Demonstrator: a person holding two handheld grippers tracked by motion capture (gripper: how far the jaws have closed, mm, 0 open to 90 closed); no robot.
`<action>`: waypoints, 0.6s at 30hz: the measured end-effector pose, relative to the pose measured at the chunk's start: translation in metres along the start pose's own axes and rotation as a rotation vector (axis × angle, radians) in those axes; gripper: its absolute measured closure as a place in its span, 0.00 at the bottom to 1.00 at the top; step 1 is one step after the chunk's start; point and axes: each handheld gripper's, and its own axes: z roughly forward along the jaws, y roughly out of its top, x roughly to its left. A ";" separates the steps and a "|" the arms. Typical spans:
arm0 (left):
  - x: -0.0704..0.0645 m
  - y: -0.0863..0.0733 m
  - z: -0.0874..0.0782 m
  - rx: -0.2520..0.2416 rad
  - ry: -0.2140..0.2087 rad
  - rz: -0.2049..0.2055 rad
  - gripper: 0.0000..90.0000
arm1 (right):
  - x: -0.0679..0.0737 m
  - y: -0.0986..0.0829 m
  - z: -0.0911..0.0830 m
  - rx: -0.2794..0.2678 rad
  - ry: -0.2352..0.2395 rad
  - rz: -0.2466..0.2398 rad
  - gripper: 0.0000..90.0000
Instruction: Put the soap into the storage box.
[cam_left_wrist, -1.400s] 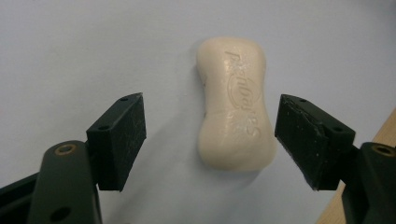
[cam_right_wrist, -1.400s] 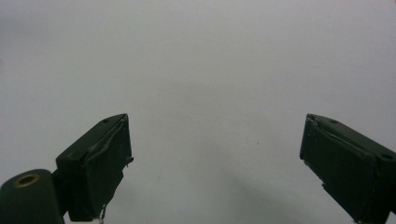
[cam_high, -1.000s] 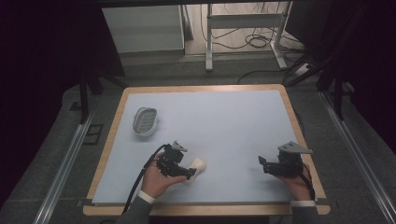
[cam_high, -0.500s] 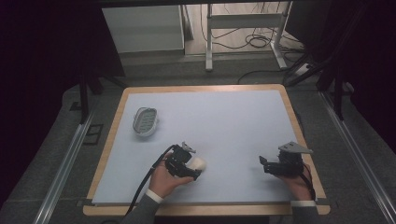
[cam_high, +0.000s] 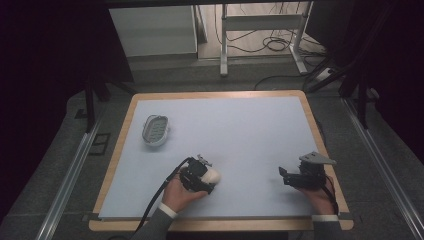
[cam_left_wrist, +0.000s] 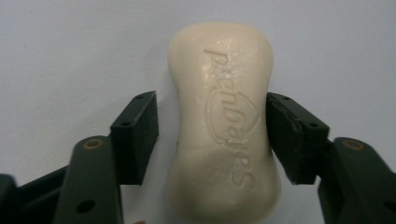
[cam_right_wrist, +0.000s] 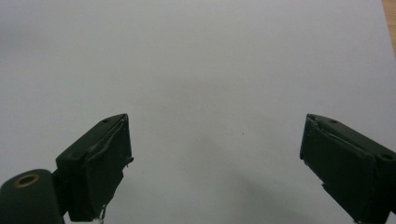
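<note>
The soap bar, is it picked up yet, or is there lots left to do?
Not yet. Done: the left gripper has its open jaws on either side of the cream, waisted soap bar, which lies flat on the pale blue table mat. In hand: closing; one jaw looks to be touching, the other shows a gap. Left: squeeze, lift, probably carry it to the grey oval soap dish. The right gripper waits open.

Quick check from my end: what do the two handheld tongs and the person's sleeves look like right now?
Both tongs are black, each with two blocky rectangular jaw pads and brass-coloured pivot rivets. The left tongs trail a black cable toward the table's near edge. The right tongs carry a grey three-cornered plate on top. The person wears dark grey sleeves with white cuffs showing at the wrists.
</note>
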 end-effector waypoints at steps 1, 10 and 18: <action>0.000 0.000 0.000 0.000 0.000 0.000 0.45 | 0.000 0.000 0.000 0.000 -0.001 0.002 0.10; -0.002 -0.001 -0.001 -0.001 -0.009 0.020 0.54 | -0.001 0.001 -0.002 -0.012 0.000 0.017 0.10; 0.003 -0.002 -0.004 -0.005 -0.031 0.016 0.55 | -0.003 0.000 -0.003 -0.015 -0.005 0.024 0.10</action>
